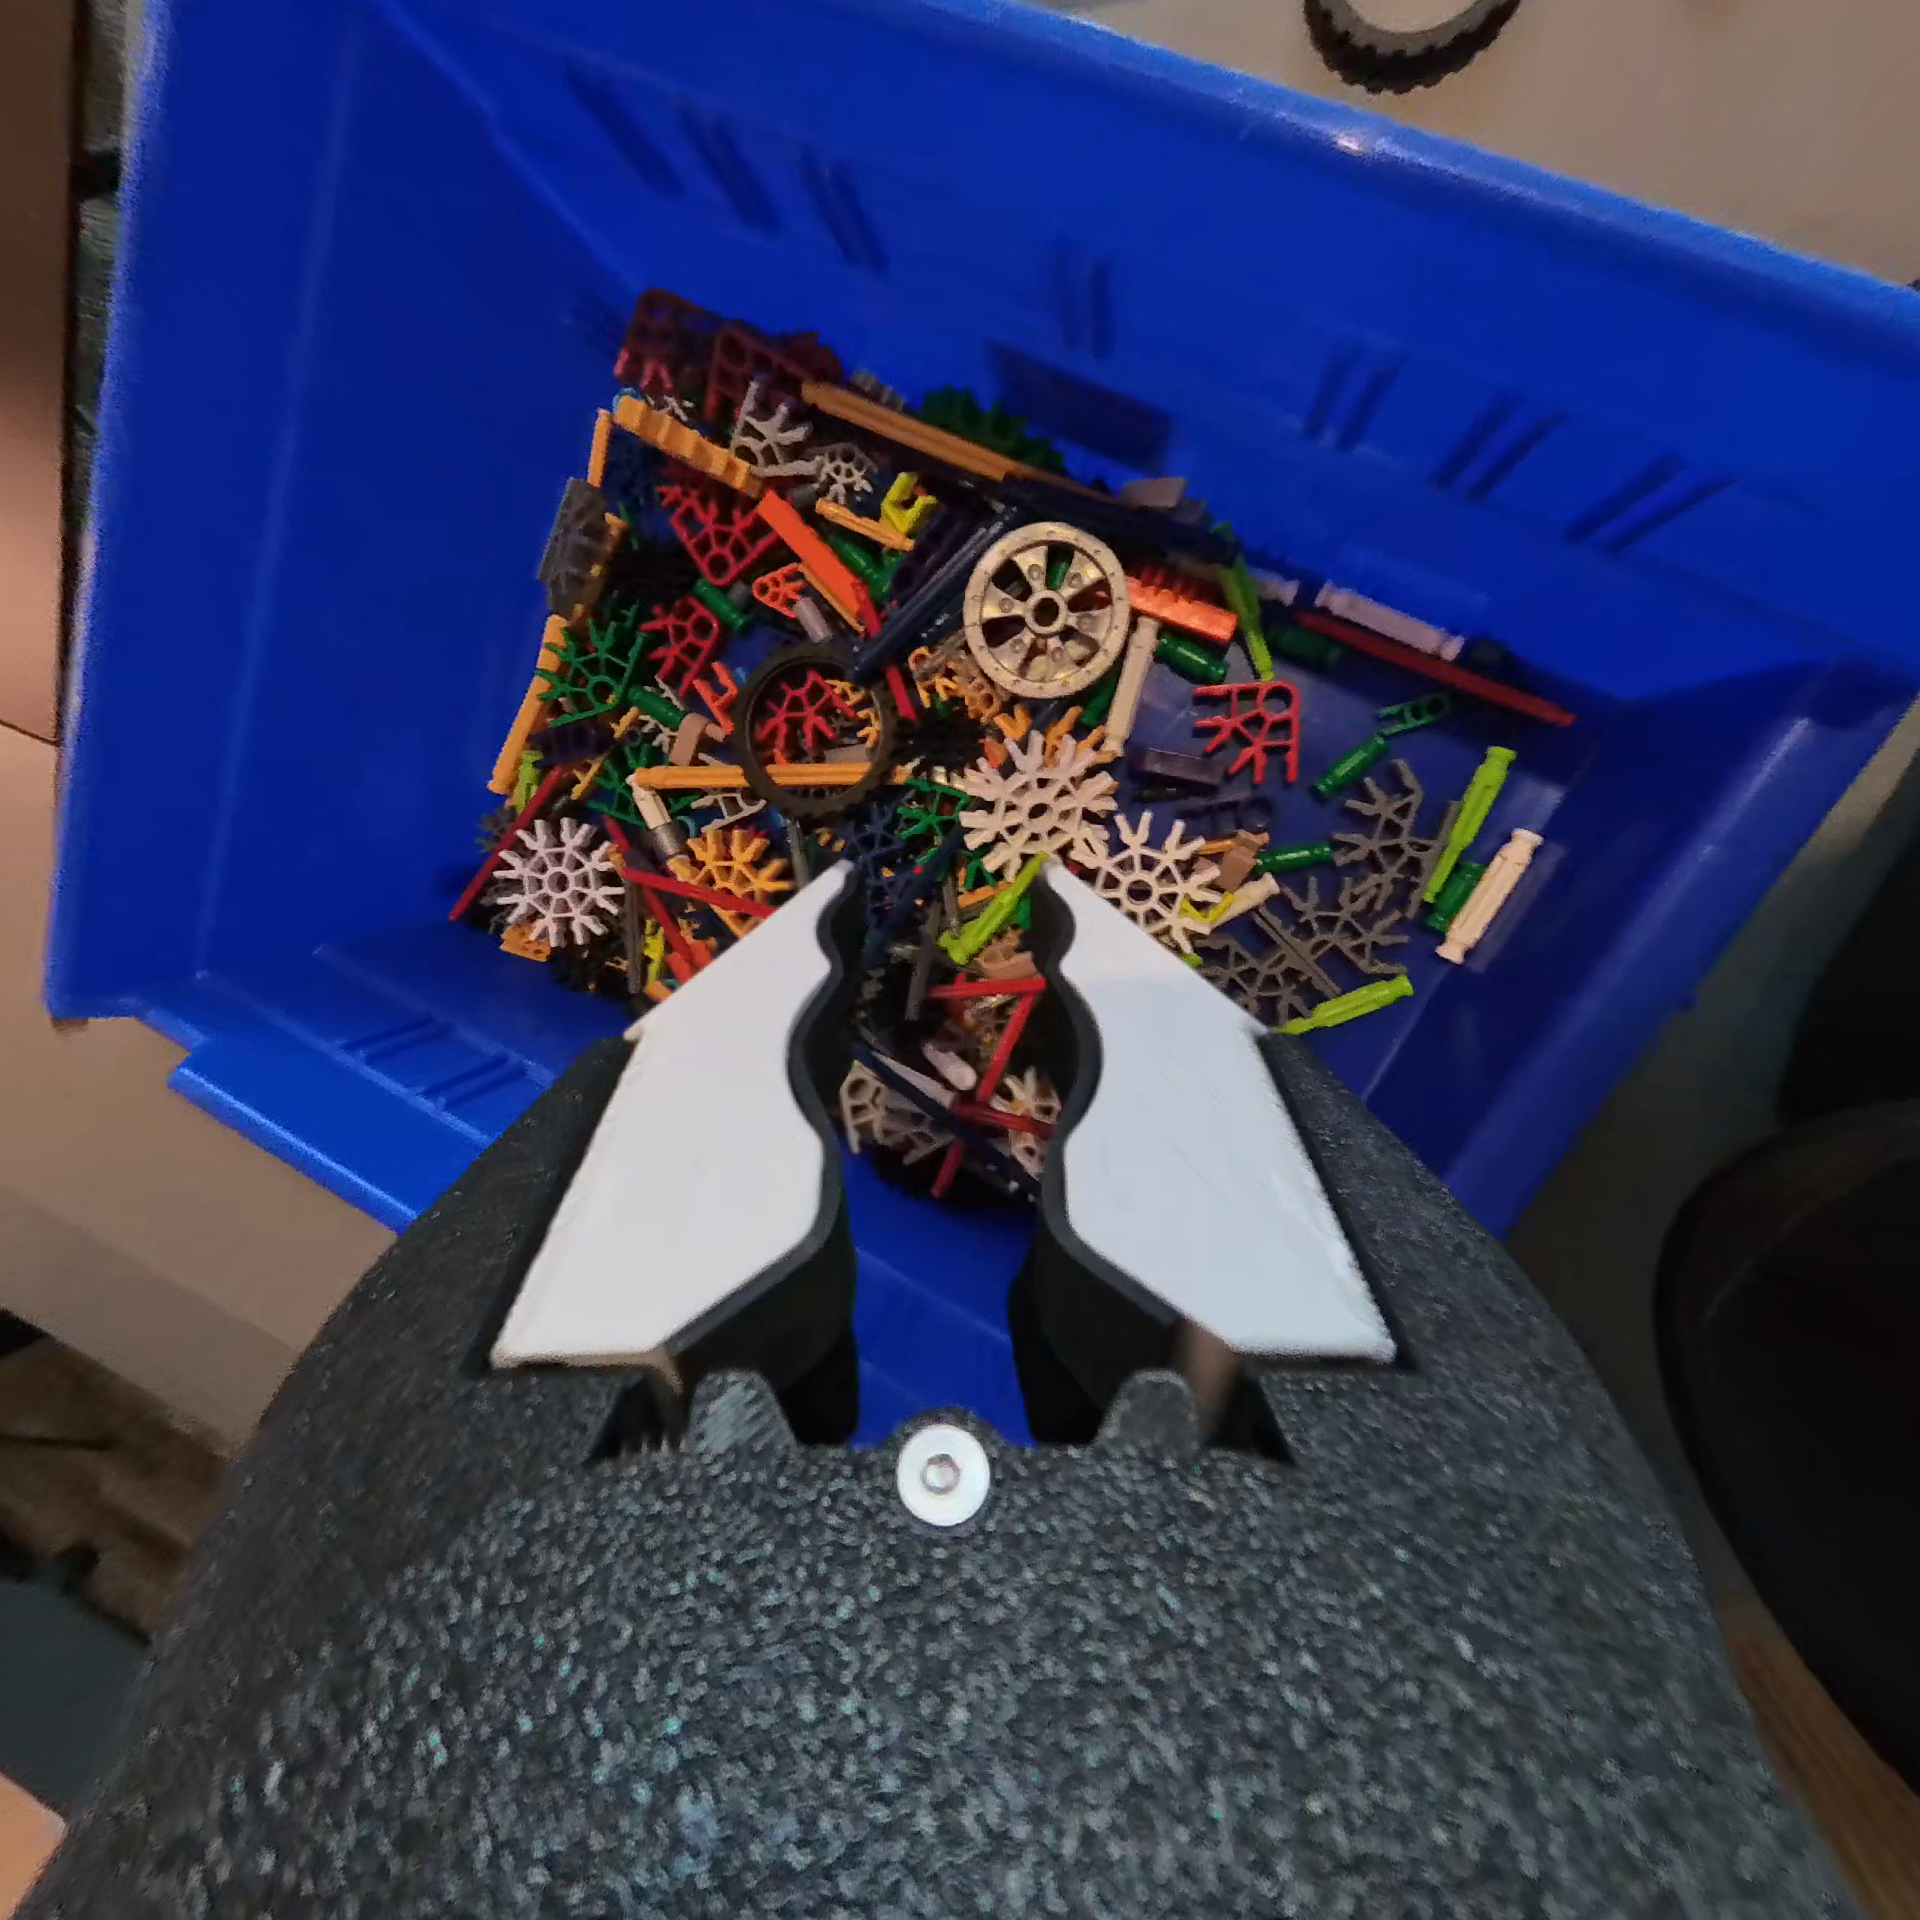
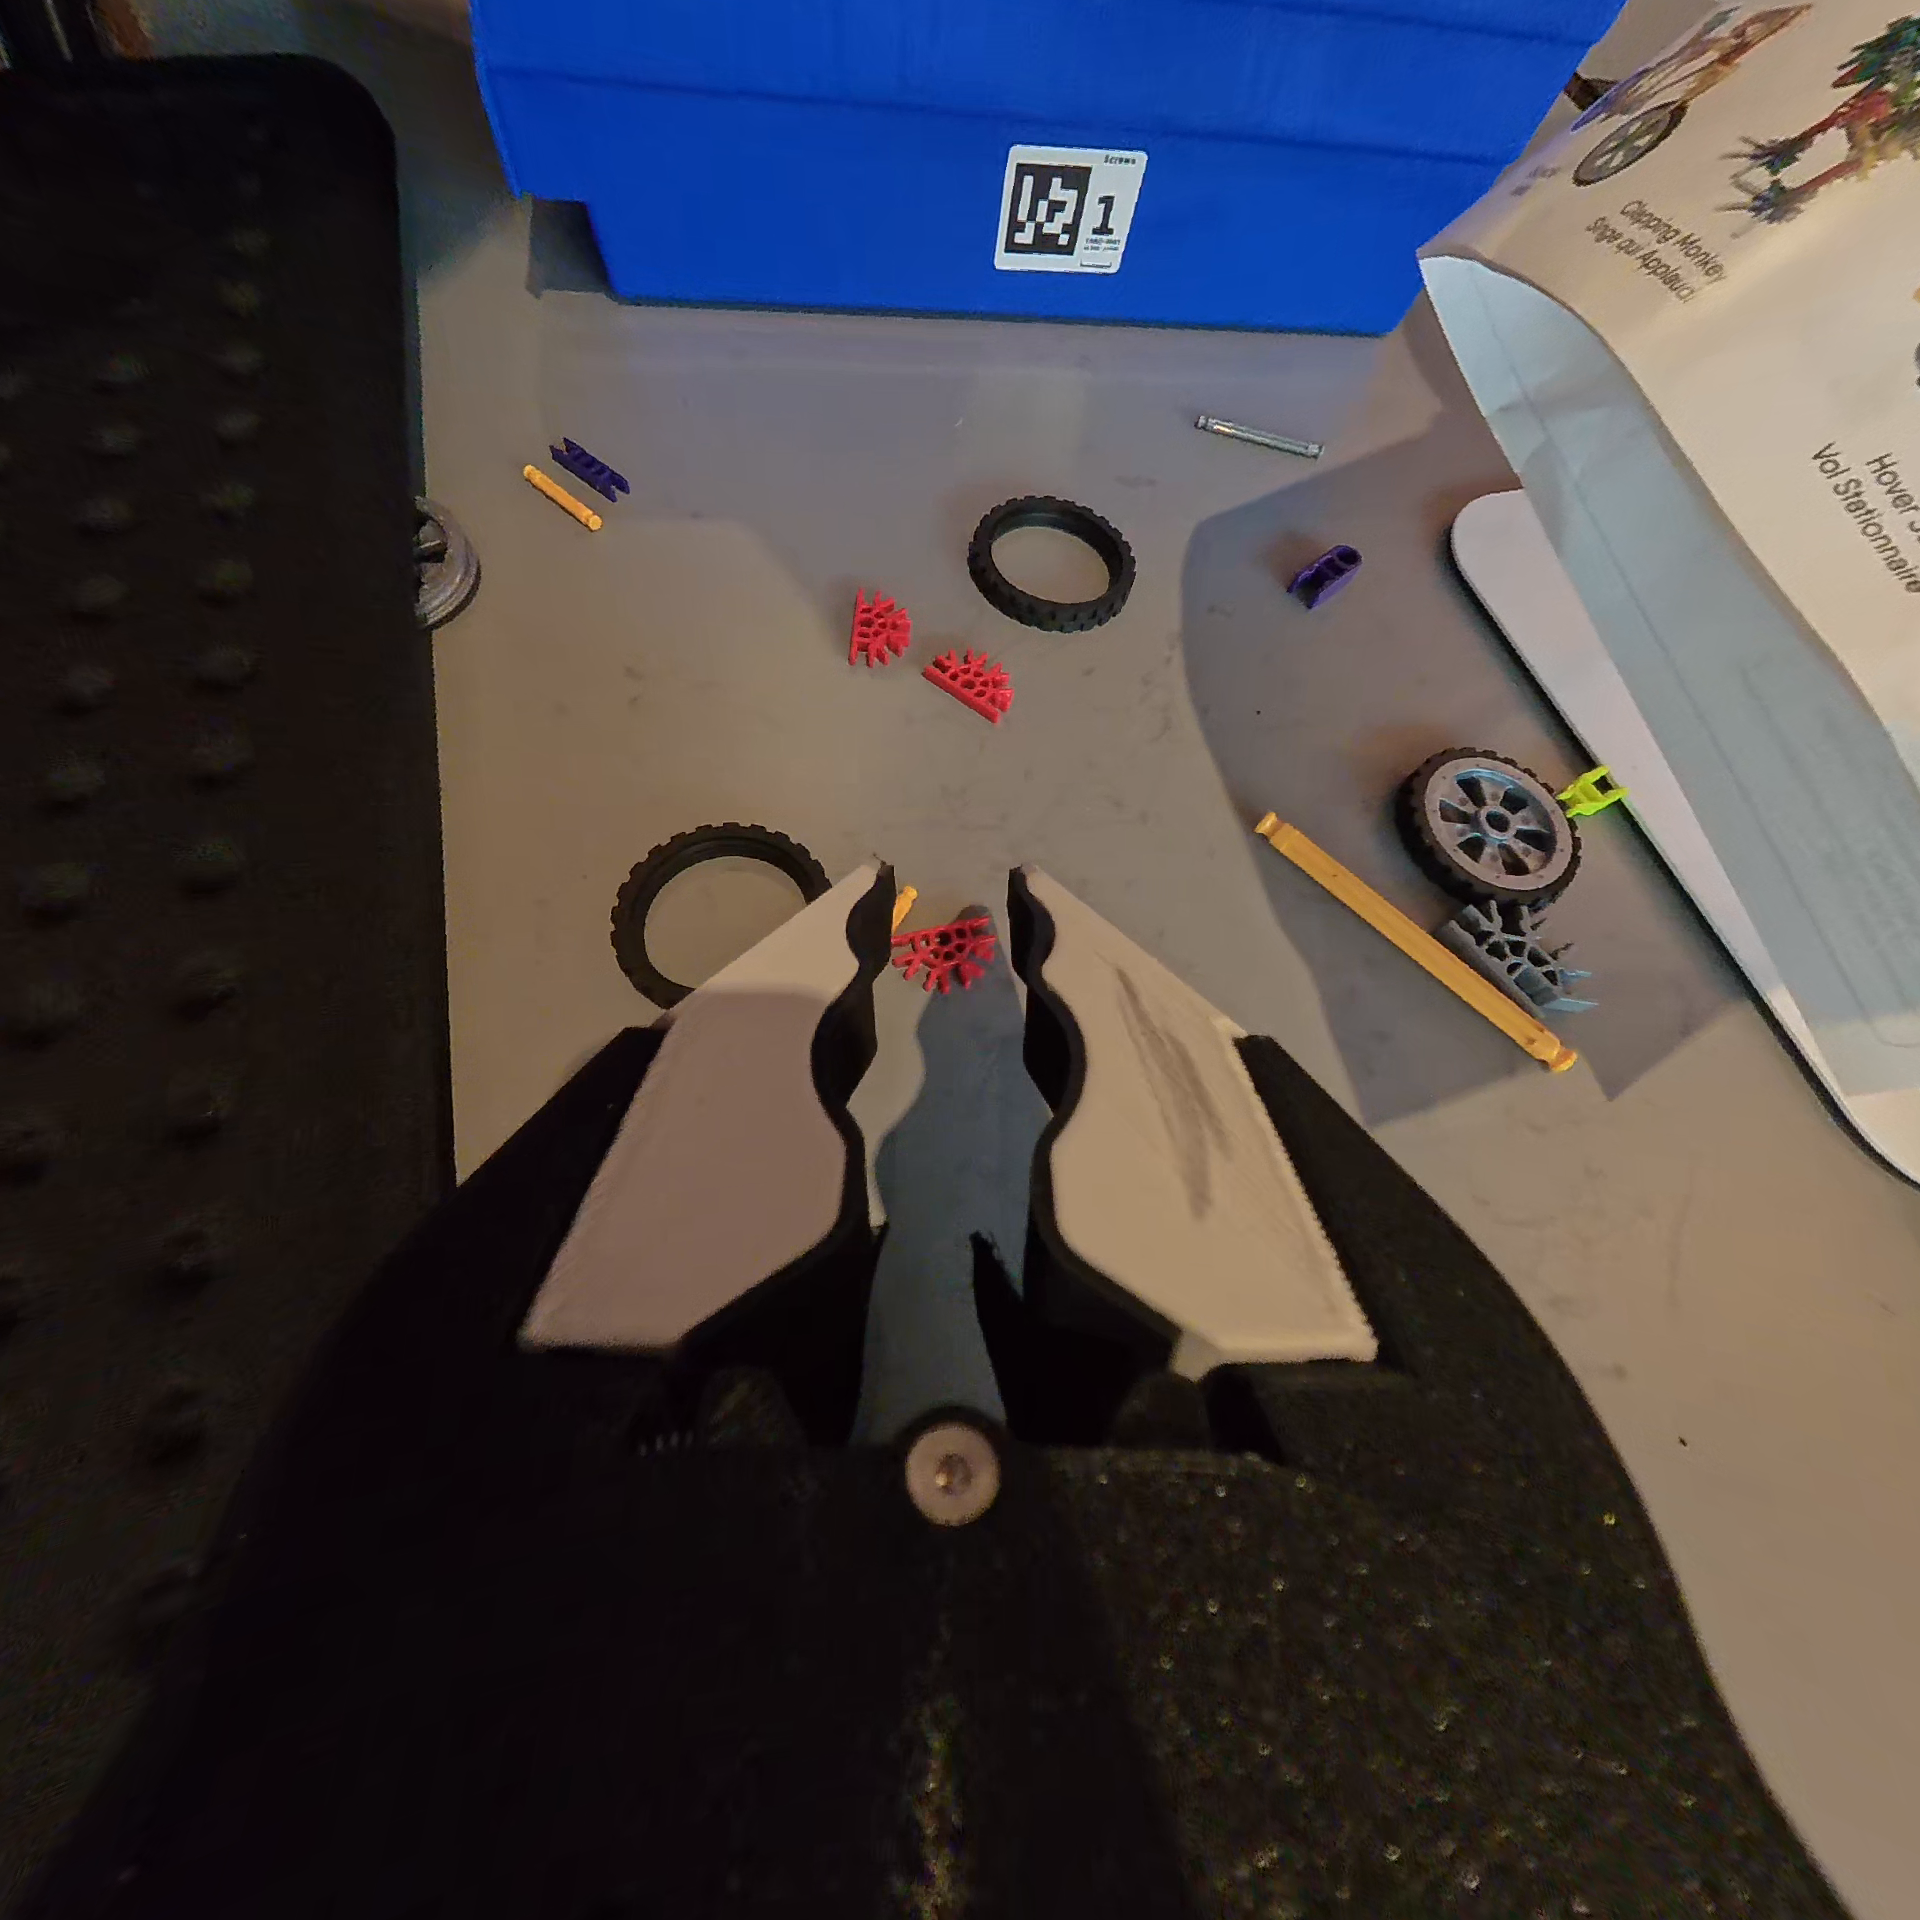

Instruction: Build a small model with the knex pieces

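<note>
My left gripper (image 1: 948,871) is open and empty above a blue plastic bin (image 1: 343,582) heaped with small colourful construction rods and connectors. Its tips point at the pile near a white snowflake connector (image 1: 1037,802) and a lime rod (image 1: 992,906). A tan spoked wheel (image 1: 1045,609) and a black tyre (image 1: 815,729) lie on the heap. My right gripper (image 2: 948,871) is open and empty low over a grey table (image 2: 727,727). A red connector (image 2: 943,950) lies between its tips. A black tyre (image 2: 717,906) lies just left of the left finger.
On the table lie two more red connectors (image 2: 878,628) (image 2: 970,684), a second tyre (image 2: 1050,562), a wheel with hub (image 2: 1492,825), a long yellow rod (image 2: 1413,940), a grey connector (image 2: 1519,956) and purple pieces (image 2: 1325,574). The blue bin (image 2: 831,187) stands behind, a black mat (image 2: 197,675) left, an instruction booklet (image 2: 1714,468) right. My hands' fingertips stand some 30 cm from each other. Measured from the fingertips, the lime rod (image 1: 992,906) is 5 cm or so from the left gripper and 30 cm from the right. The tan spoked wheel (image 1: 1045,609) lies some 7 cm from my left tips, 25 cm from my right tips.
</note>
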`<action>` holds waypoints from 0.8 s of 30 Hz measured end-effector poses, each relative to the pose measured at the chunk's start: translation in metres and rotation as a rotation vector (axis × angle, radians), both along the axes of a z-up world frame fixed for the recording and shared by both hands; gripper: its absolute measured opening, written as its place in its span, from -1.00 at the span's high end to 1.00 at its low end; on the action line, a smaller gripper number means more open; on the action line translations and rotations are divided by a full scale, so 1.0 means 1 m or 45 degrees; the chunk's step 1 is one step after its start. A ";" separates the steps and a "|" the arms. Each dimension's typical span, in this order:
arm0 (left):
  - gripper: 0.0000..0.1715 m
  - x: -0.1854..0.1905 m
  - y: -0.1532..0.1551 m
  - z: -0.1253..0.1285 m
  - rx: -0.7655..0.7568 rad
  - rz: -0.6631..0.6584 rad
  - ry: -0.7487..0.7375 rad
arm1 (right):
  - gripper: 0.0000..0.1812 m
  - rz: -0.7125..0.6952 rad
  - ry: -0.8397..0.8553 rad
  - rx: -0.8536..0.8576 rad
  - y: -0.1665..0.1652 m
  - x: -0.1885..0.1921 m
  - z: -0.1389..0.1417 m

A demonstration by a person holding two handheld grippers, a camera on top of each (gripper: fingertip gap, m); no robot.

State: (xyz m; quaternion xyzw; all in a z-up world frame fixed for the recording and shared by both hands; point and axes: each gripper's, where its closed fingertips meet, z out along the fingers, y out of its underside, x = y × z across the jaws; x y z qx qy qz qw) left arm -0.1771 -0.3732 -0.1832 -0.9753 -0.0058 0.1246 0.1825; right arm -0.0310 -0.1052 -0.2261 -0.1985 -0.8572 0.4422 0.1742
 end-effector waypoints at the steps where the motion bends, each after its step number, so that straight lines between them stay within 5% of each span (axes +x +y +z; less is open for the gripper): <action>1: 0.67 0.003 -0.002 -0.002 -0.027 -0.011 -0.018 | 0.77 0.001 0.000 0.001 0.000 0.000 0.000; 13: 0.35 0.034 -0.049 -0.025 -0.381 -0.041 -0.194 | 0.77 0.012 0.005 -0.004 0.000 -0.002 0.001; 24: 0.13 0.009 -0.073 -0.052 -0.797 -0.090 -0.031 | 0.77 0.023 0.020 -0.025 0.000 0.000 0.004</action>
